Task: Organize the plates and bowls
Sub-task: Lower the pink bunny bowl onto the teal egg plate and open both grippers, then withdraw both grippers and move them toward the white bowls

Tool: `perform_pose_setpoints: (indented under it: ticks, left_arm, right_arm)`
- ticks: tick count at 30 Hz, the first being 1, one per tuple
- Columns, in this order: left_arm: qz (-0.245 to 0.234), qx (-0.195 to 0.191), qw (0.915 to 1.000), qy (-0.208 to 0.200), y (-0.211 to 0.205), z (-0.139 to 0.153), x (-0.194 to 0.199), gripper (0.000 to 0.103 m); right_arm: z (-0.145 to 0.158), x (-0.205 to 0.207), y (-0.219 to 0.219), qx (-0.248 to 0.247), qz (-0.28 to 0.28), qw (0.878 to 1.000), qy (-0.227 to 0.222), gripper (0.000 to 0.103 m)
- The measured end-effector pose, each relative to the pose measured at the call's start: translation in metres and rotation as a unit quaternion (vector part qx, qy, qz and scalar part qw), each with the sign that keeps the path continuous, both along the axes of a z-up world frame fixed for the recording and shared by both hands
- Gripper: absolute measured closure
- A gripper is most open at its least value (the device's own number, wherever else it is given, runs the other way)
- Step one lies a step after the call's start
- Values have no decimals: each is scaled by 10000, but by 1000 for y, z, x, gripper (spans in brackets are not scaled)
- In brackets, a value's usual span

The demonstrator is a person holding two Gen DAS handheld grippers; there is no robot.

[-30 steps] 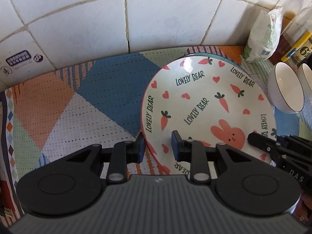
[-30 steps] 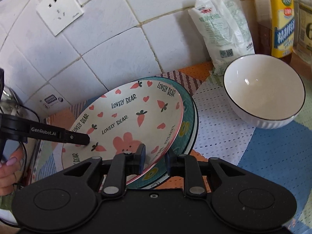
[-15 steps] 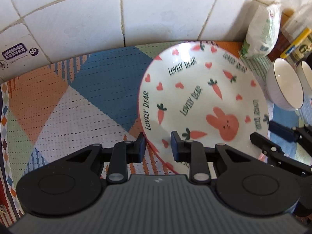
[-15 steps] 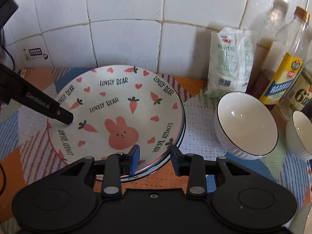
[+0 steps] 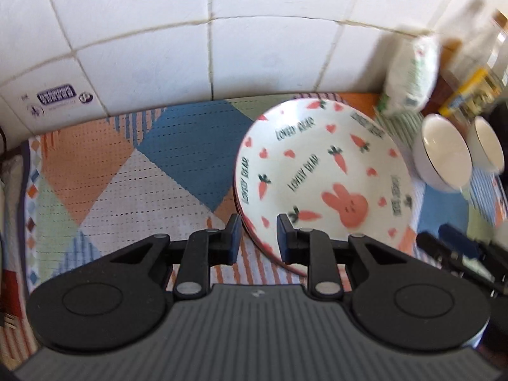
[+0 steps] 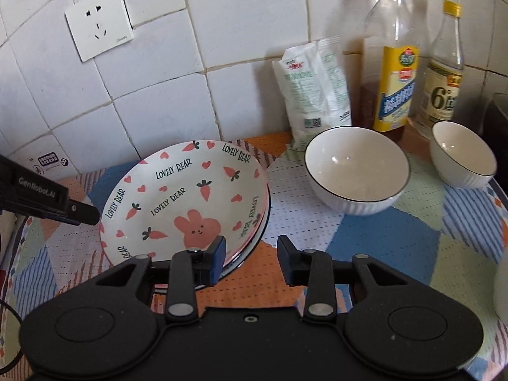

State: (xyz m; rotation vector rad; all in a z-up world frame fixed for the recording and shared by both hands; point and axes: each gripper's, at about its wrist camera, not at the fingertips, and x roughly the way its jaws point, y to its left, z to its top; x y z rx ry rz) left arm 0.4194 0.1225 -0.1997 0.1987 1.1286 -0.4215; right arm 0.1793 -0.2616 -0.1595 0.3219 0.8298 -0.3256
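Two plates are stacked on the counter (image 6: 381,238); the rabbit plate (image 6: 184,197) lies on top. Its left rim is straddled by the left tool (image 5: 255,238), not visibly pinched. The right tool (image 6: 250,255), just widened, holds nothing. Snagging that rim could tip the stack.

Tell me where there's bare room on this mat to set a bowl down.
Free: the mat left of the rabbit plate, up to the tiled wall. A smaller patch lies in front of the large bowl. Crowded: behind the bowls, with the bag and bottles.
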Motion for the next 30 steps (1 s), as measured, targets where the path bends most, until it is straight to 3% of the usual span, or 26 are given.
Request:
perform_pose_setpoints:
  ticks: [5, 10, 13, 16, 21, 26, 27, 30]
  left_arm:
    - [-290, 289, 9989, -230, 1, 21, -27, 80]
    - [-484, 322, 9976, -369, 8, 45, -52, 78]
    - [-600, 304, 9968, -422, 10, 61, -70, 71]
    - [-728, 307, 9958, -472, 12, 75, -89, 60]
    - [-970, 167, 9944, -380, 15, 91, -119, 48]
    - [-1217, 246, 9915, -375, 9, 96, -149, 43]
    - [-1282, 260, 9906, -393, 6, 97, -155, 43]
    - [-1449, 179, 9884, -412, -4, 100, -170, 42]
  right_arm:
    - [22, -21, 12, -185, -71, 9997, -172, 60]
    - [47, -41, 28, -315, -72, 9992, -253, 58]
    - [61, -54, 37, -376, -82, 9988, -316, 55]
    - [75, -68, 46, -493, -93, 9981, -353, 44]
    - [93, -95, 56, -578, -124, 9972, -451, 42]
    - [102, -124, 54, -626, -233, 9964, -520, 38]
    - [102, -130, 51, -563, -310, 9965, -540, 33]
    - [99, -150, 33, -179, -503, 9965, -648, 30]
